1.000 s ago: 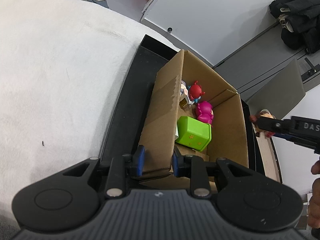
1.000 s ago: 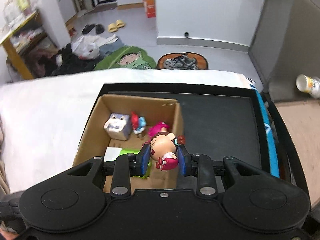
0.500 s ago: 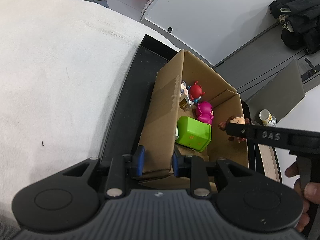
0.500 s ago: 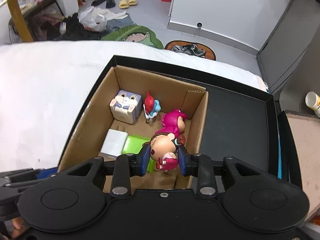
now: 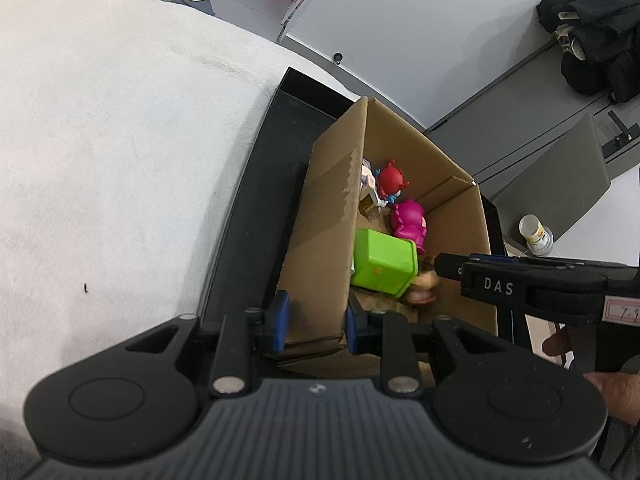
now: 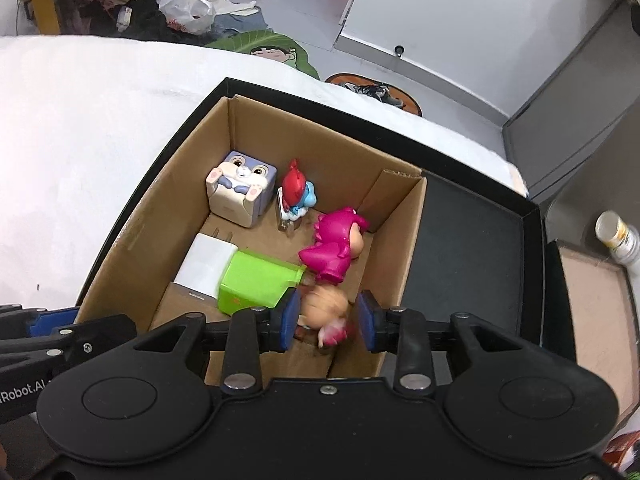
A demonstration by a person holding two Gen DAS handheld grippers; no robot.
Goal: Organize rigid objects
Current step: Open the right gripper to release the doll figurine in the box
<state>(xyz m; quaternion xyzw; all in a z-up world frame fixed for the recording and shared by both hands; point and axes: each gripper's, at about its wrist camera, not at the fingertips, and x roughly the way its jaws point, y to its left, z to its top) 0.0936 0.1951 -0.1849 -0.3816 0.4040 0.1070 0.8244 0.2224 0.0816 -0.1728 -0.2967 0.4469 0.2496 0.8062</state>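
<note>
Left gripper (image 5: 314, 318) jaws clamp box wall (image 5: 320, 240); right gripper (image 6: 327, 322) jaws opening around doll (image 6: 326, 312).

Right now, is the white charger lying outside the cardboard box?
No, the white charger lies inside the cardboard box, beside the green block.

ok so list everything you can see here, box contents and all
cardboard box: 1, brown, in the black tray
black tray: 1, on the white cloth
white cloth: 1, under the tray
bunny cube: 1, lilac and cream, far left corner of the box
red-capped figure: 1, red and blue, beside the cube
pink figure: 1, magenta, box middle
green block: 1, lime, near side
white charger: 1, left of the block
doll: 1, tan and pink, blurred, between the right fingers
left gripper: fingers clamp the box wall
right gripper: jaws opening
</note>
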